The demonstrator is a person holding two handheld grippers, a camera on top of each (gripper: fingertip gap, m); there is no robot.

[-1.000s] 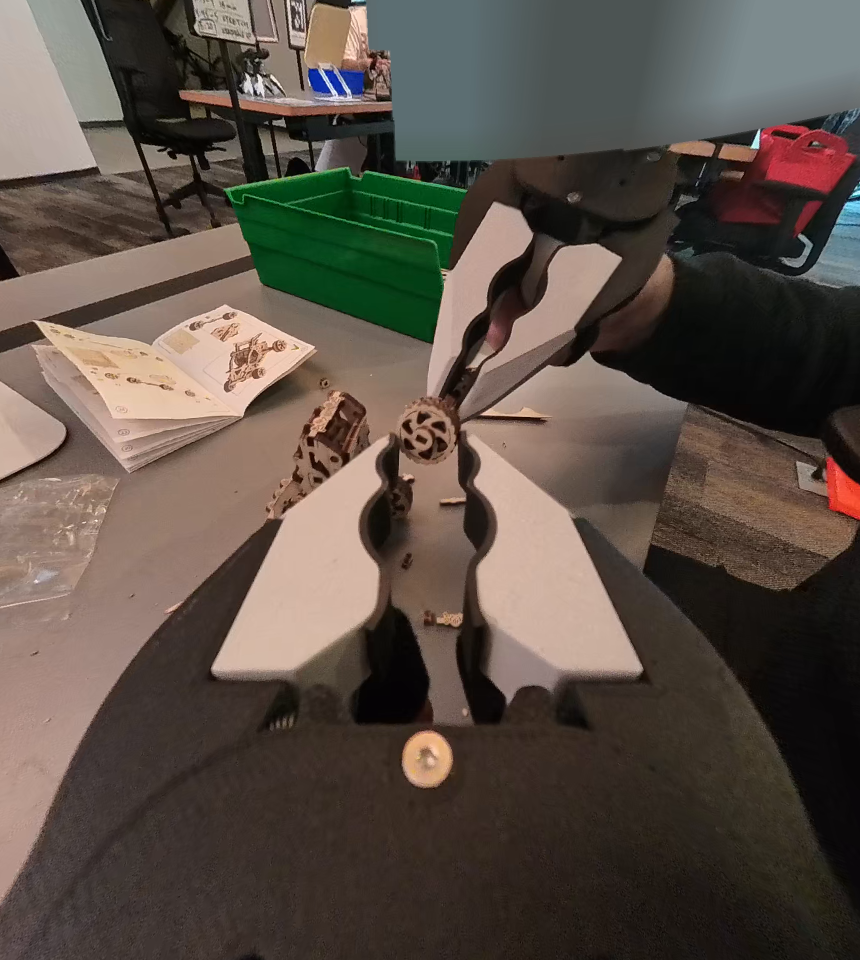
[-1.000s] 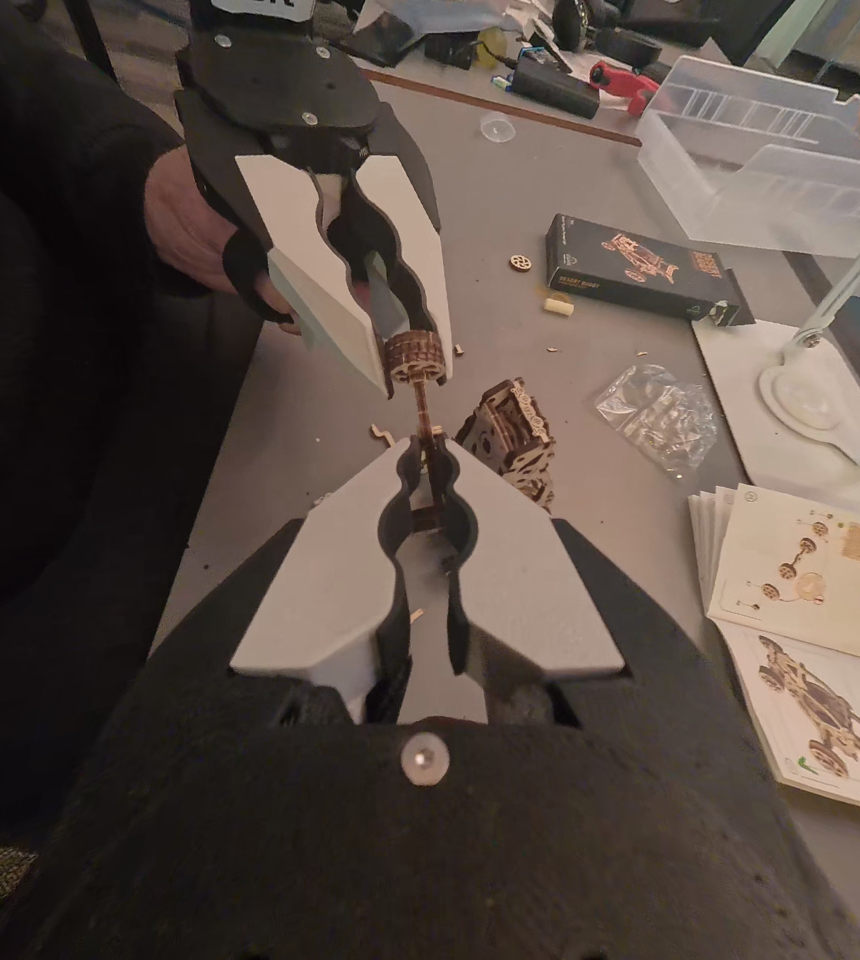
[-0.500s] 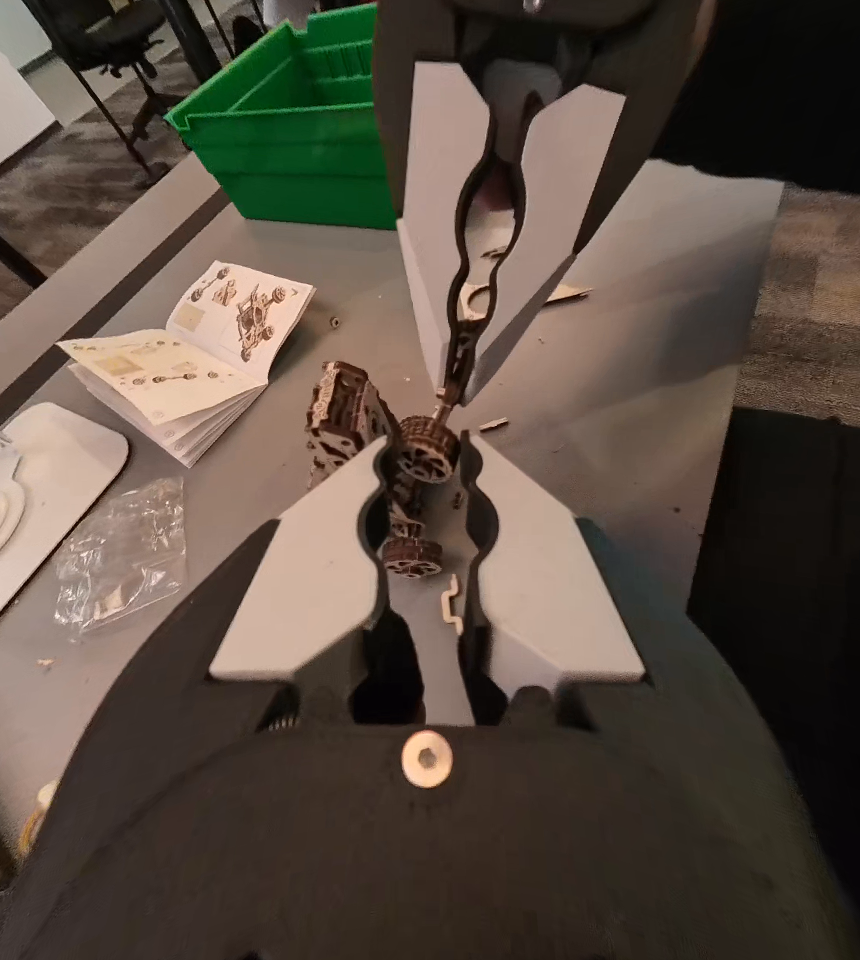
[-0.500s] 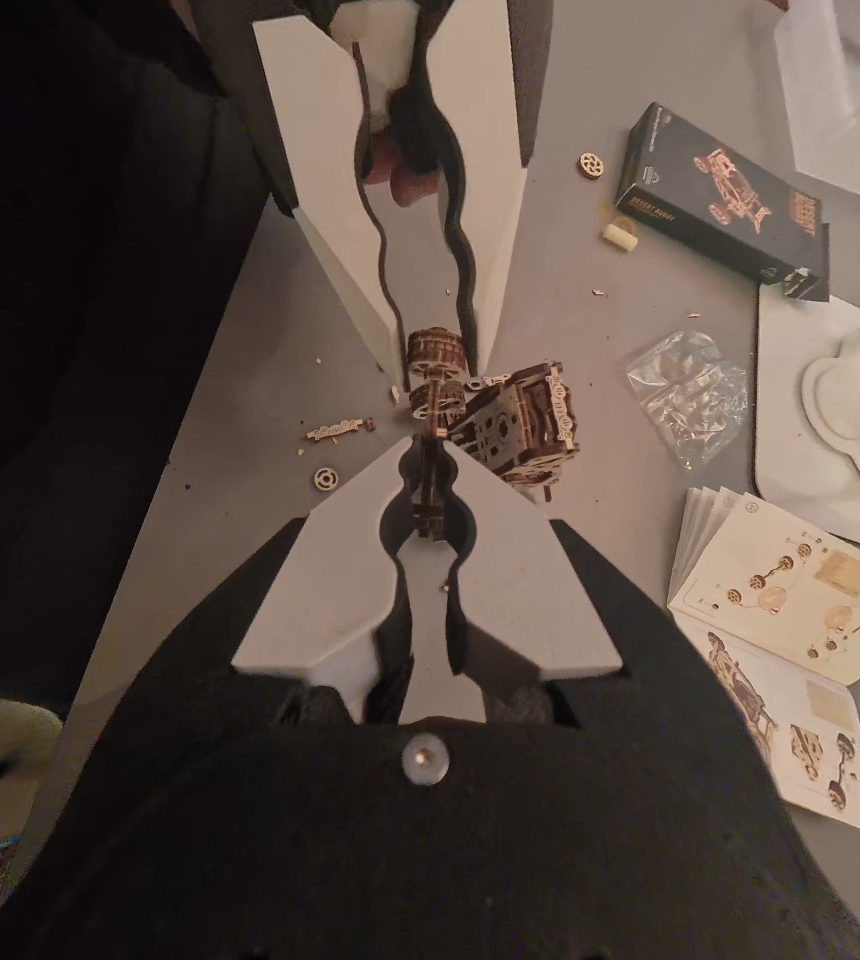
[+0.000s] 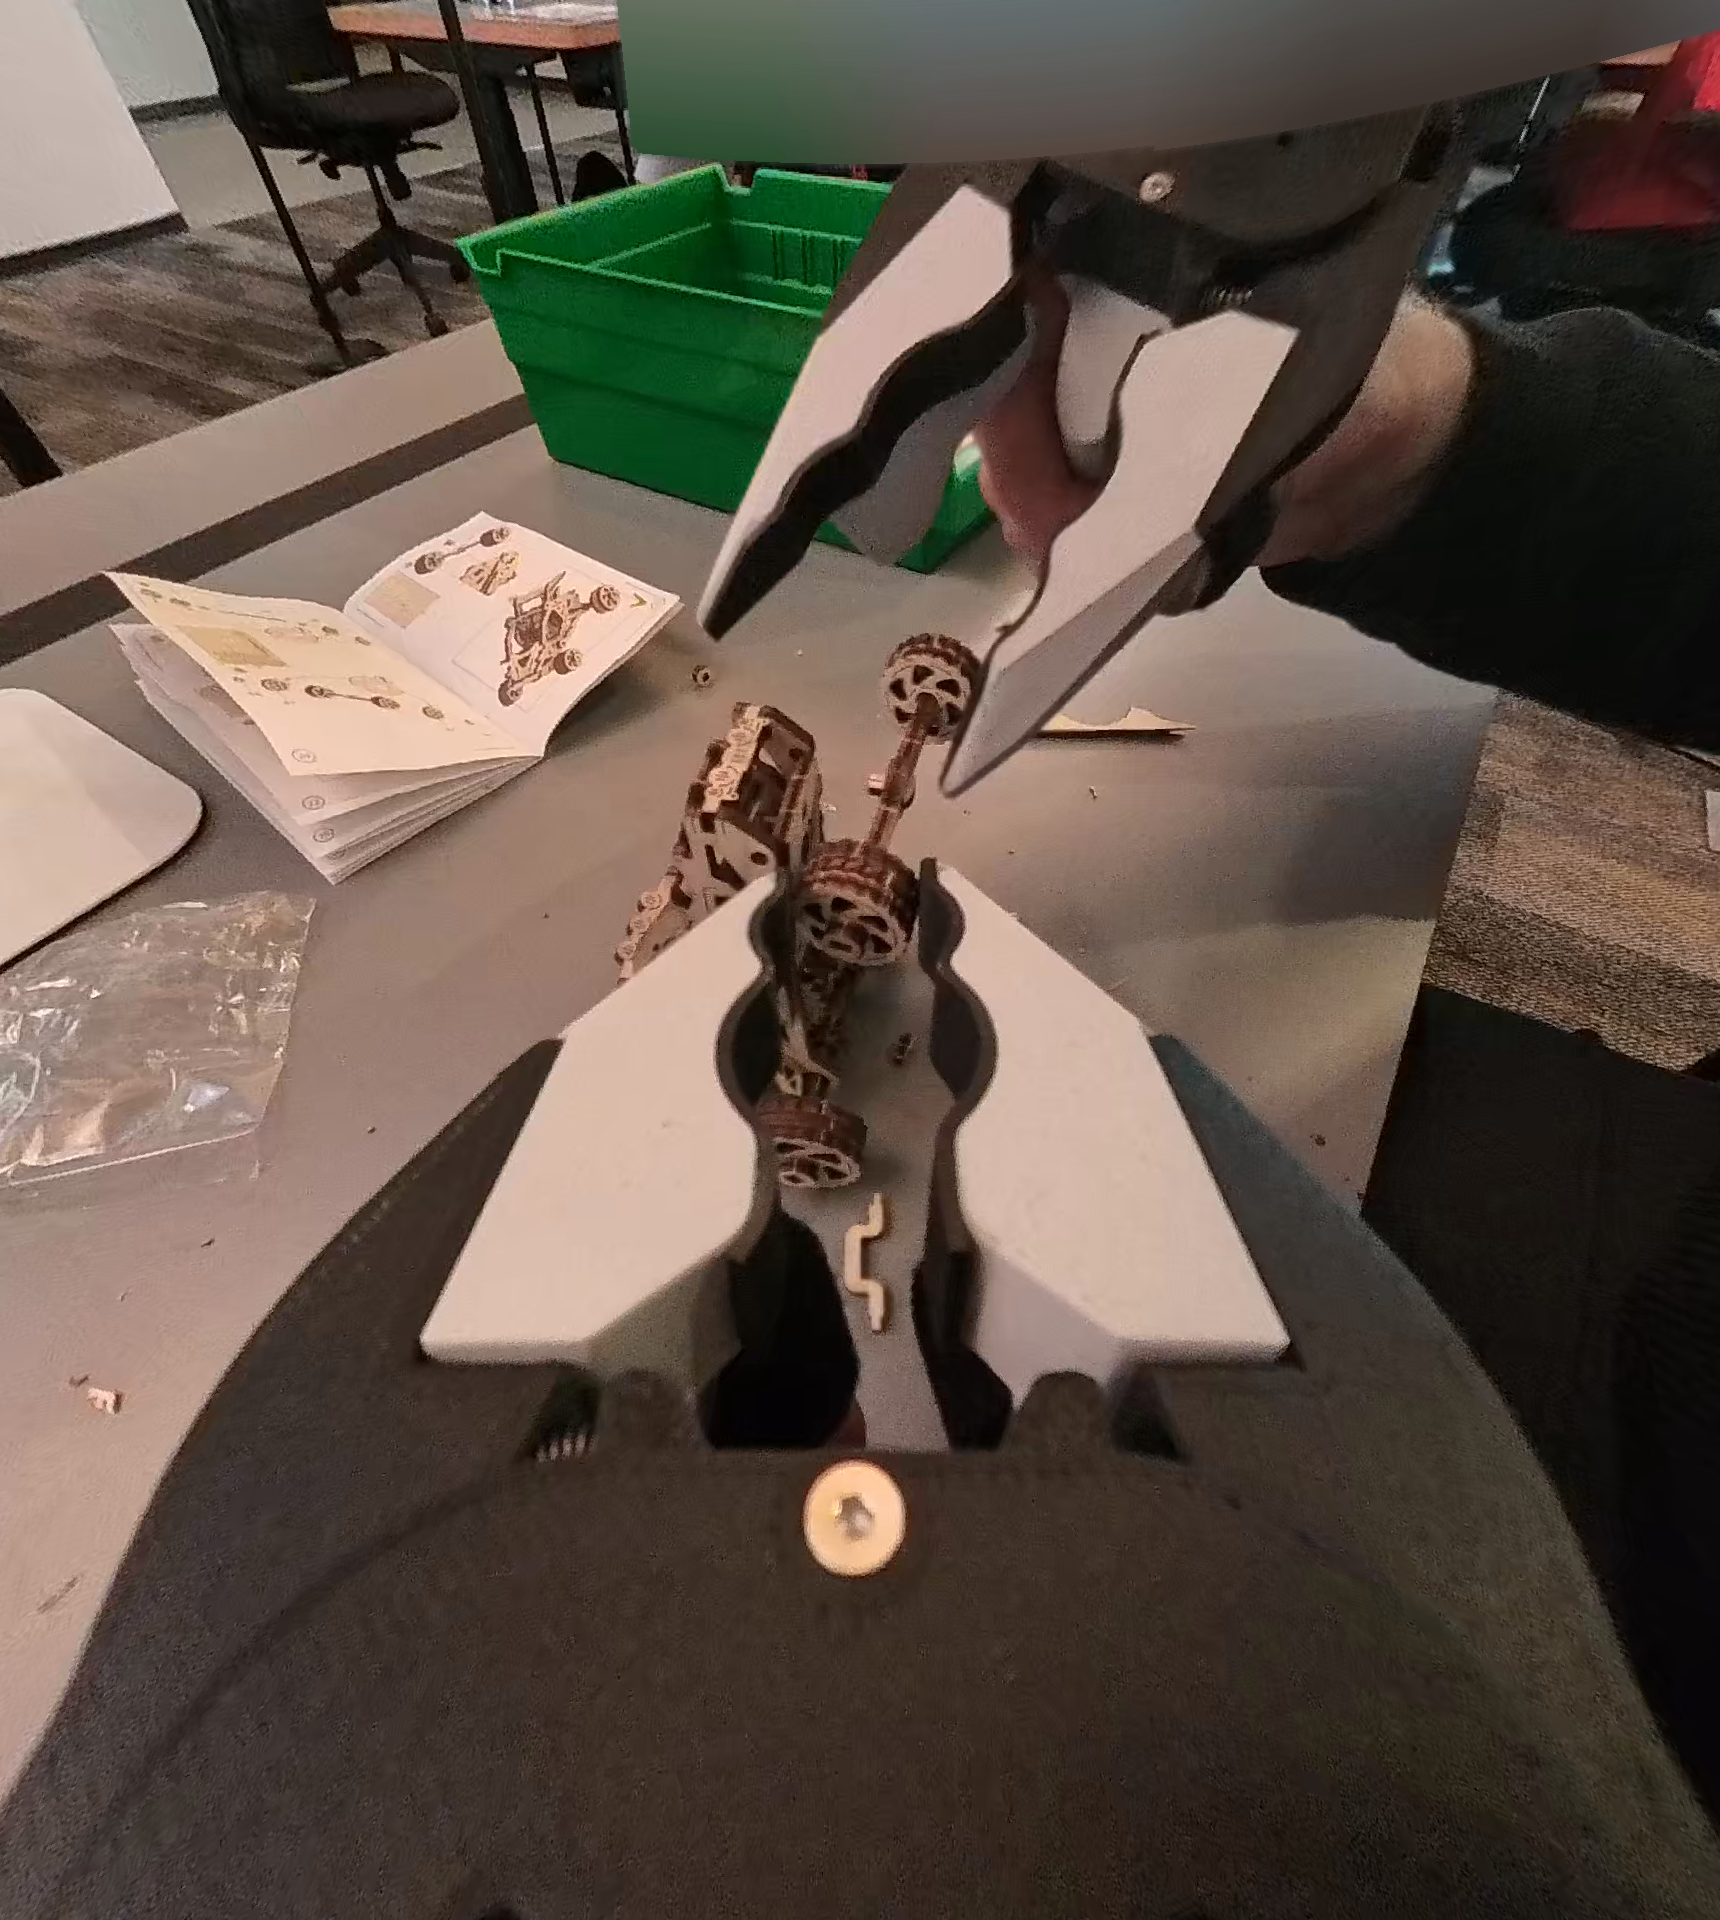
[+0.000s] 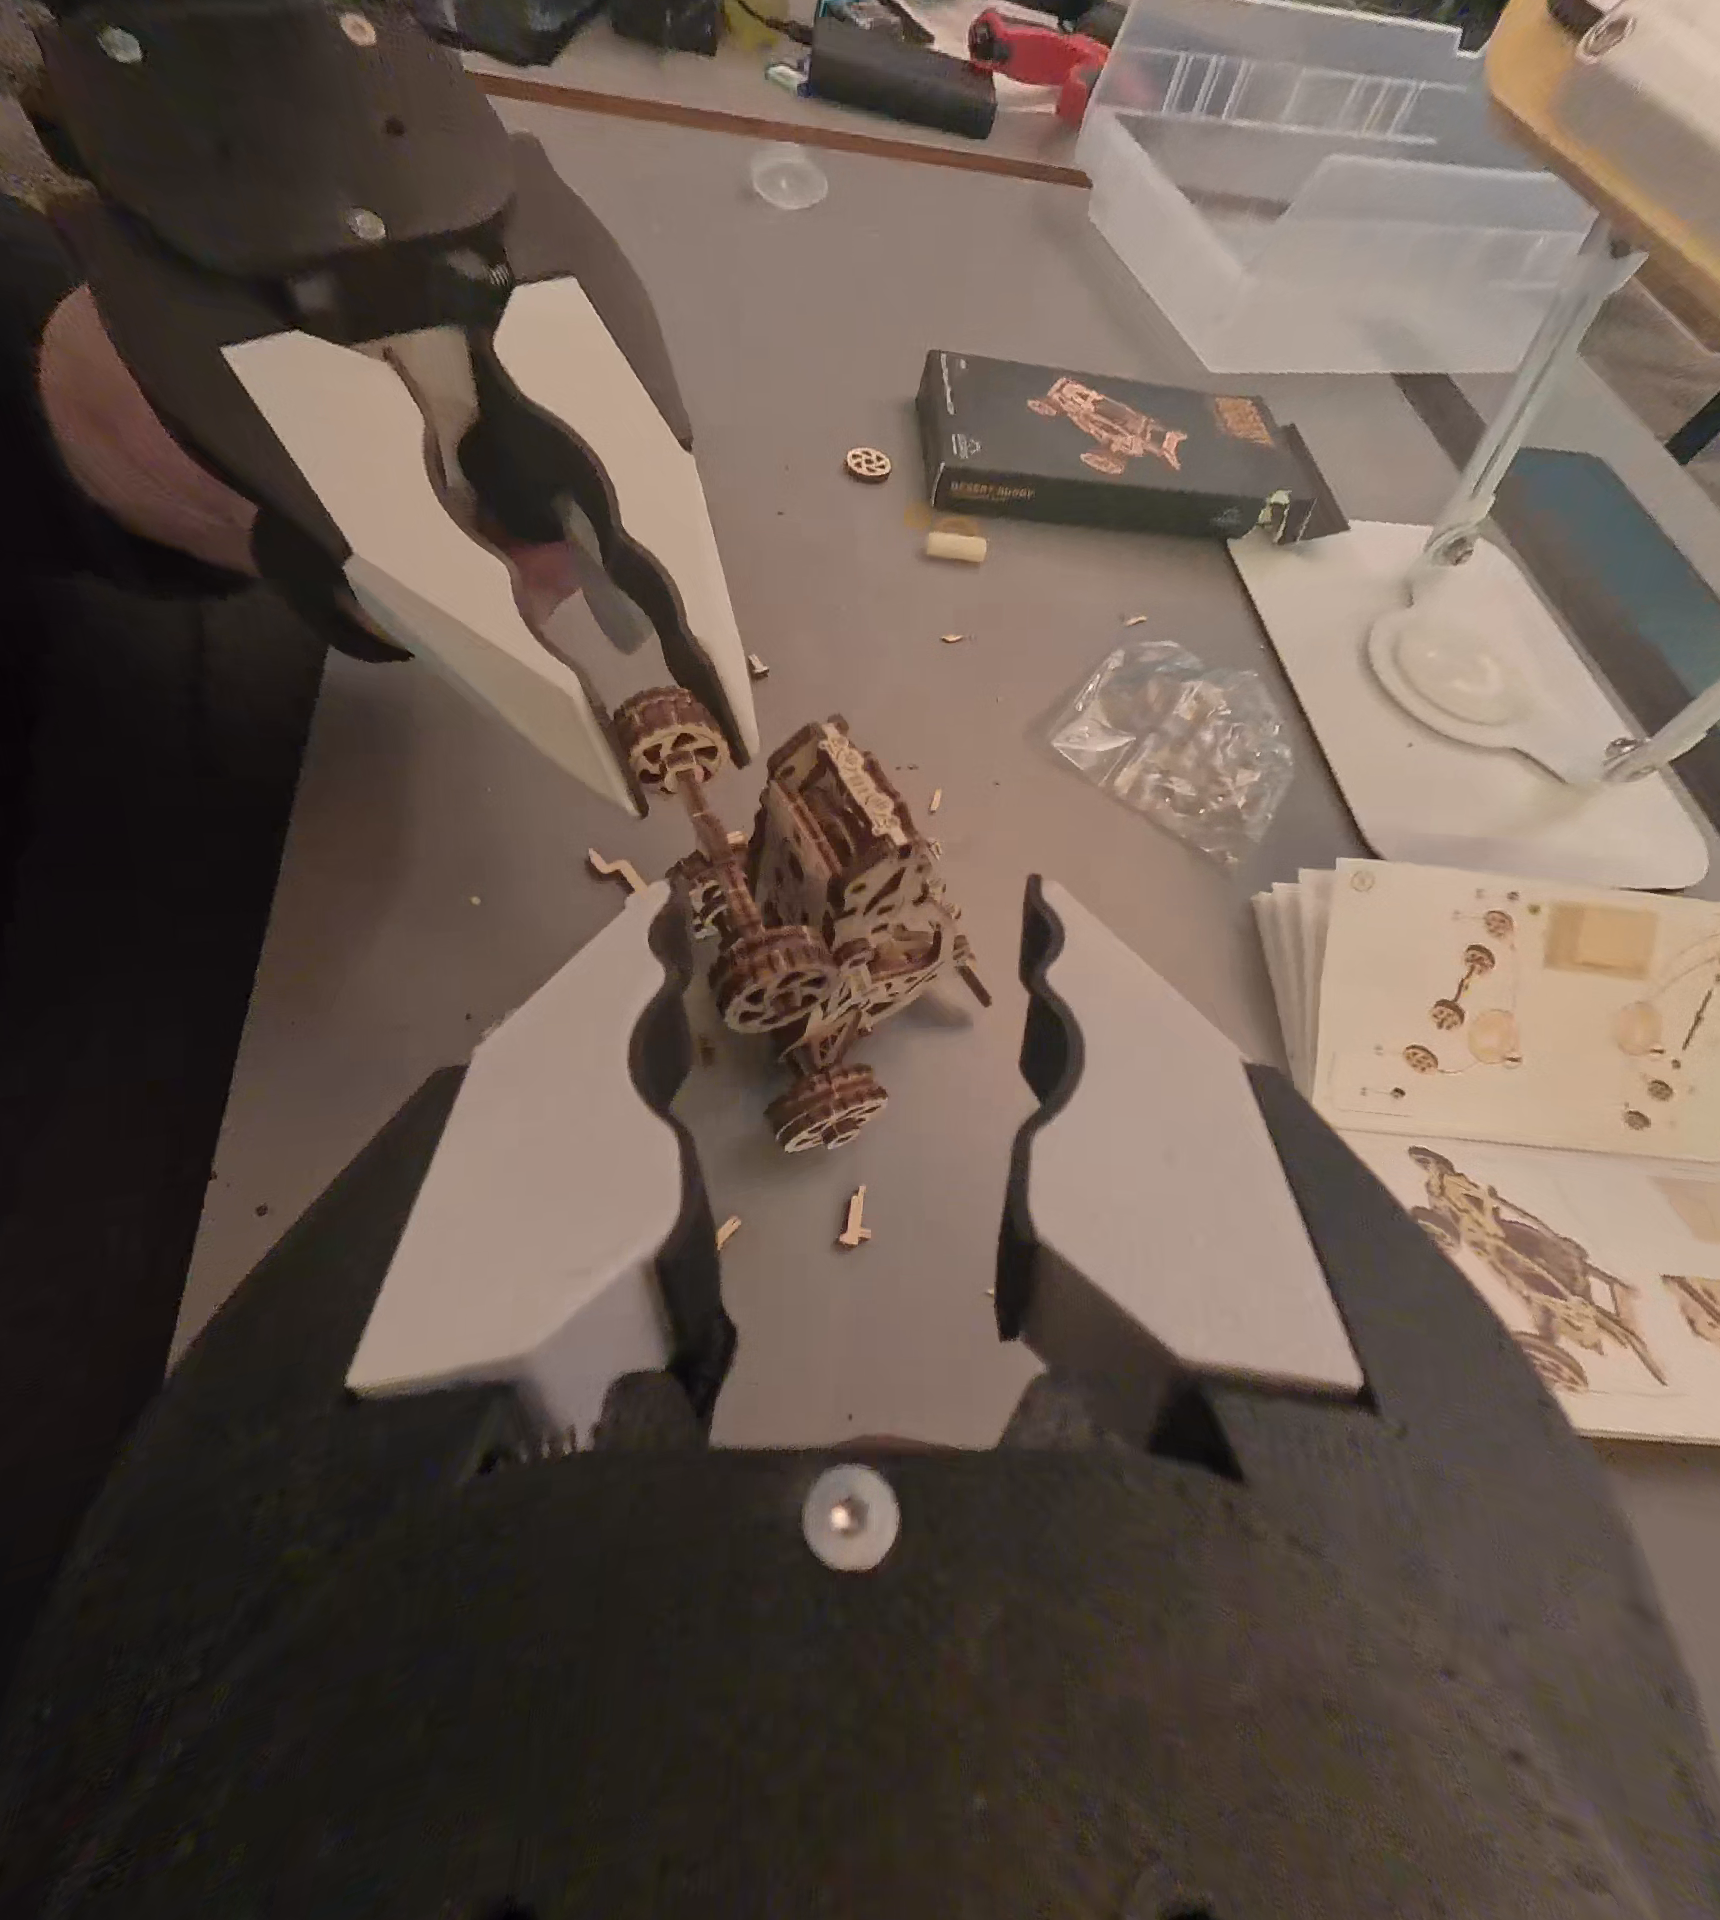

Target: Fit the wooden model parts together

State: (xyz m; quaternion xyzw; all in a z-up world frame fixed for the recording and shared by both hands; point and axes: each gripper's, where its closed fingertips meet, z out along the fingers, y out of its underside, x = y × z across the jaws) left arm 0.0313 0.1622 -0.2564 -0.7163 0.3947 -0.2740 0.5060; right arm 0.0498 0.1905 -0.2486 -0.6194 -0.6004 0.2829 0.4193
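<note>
My left gripper [image 5: 851,883] is shut on a wooden wheel [image 5: 851,914] at one end of a thin axle. The axle's other wheel [image 5: 923,681] hangs free at the far end. In the right wrist view the left gripper [image 6: 684,769] pinches that wheel [image 6: 674,738], and the axle slants down to the far wheel [image 6: 773,982], which rests against the wooden model body [image 6: 835,852] on the grey table [image 6: 835,312]. My right gripper [image 6: 851,894] is wide open, with a finger on either side of the model and touching nothing. It also shows in the left wrist view [image 5: 840,701].
A green bin [image 5: 669,301] stands at the back, with an open instruction booklet [image 5: 399,665] and a plastic bag [image 5: 118,1039] to the left. A black box [image 6: 1105,447], a clear bin [image 6: 1334,208] and a white lamp base [image 6: 1458,707] lie beyond. Small wooden bits are scattered about. The table edge [image 5: 1438,935] is close.
My right gripper was shut on the thin axle; it has opened wide and let go. My left gripper keeps its hold on the wheel, and the axle now lies against the model.
</note>
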